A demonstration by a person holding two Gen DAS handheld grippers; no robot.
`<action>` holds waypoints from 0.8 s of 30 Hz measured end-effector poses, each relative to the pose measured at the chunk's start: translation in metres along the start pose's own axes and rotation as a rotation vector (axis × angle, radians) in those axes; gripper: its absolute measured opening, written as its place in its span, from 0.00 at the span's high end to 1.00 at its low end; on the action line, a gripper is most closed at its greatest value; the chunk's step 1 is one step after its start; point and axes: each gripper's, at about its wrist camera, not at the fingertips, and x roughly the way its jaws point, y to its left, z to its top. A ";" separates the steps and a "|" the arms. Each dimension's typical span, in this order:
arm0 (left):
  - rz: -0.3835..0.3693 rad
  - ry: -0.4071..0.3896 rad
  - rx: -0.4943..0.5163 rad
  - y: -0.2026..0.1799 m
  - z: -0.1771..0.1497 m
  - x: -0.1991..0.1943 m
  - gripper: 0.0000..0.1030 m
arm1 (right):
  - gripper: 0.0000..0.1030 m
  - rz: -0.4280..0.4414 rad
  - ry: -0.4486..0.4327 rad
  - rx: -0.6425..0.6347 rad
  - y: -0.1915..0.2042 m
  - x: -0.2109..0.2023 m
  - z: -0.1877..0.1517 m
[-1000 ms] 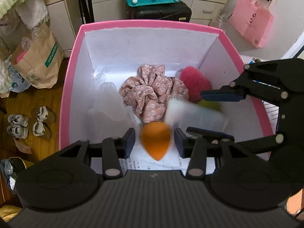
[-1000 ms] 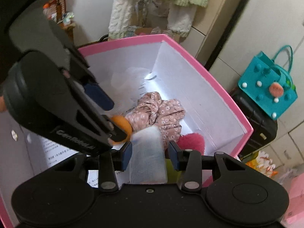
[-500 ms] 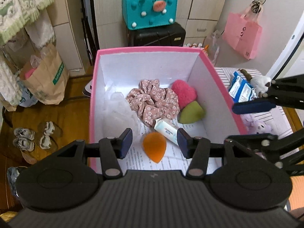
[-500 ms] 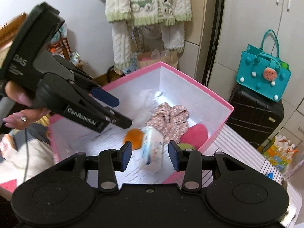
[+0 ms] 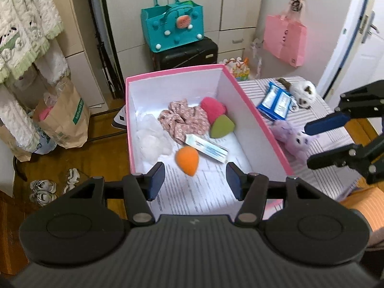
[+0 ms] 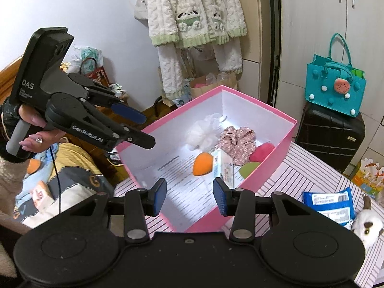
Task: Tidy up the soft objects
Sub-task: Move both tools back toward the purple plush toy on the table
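Note:
A pink box (image 5: pixel 254 115) with white walls stands on a striped cloth. In it lie an orange sponge (image 5: pixel 187 159), a white tissue pack (image 5: pixel 207 147), a green sponge (image 5: pixel 222 127), a pink puff (image 5: pixel 212 108), a floral scrunchie (image 5: pixel 183 120) and a white mesh puff (image 5: pixel 152 139). The box (image 6: pixel 285 141) and orange sponge (image 6: pixel 202 164) also show in the right wrist view. My left gripper (image 5: pixel 195 182) is open and empty above the box's near end. My right gripper (image 6: pixel 189 193) is open and empty over the near rim.
On the striped cloth right of the box lie a purple plush (image 5: pixel 291 139), a blue wipes pack (image 5: pixel 276 100) and a white plush owl (image 5: pixel 303 92). A teal bag (image 5: pixel 174 27) sits on a black suitcase behind. A paper bag (image 5: pixel 64 120) stands left.
Both grippers let go inside the box and rose away: the orange sponge and the tissue pack now lie on the box floor, and both jaws stand open.

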 end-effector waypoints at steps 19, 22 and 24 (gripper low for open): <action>-0.048 0.022 0.150 -0.070 -0.046 -0.067 0.41 | 0.49 -0.035 -0.017 -0.013 0.039 -0.073 -0.061; -0.061 0.022 0.179 -0.087 -0.053 -0.069 0.41 | 0.47 -0.051 -0.015 0.004 0.038 -0.079 -0.077; -0.069 0.026 0.202 -0.098 -0.056 -0.068 0.40 | 0.46 -0.059 -0.011 0.019 0.035 -0.082 -0.088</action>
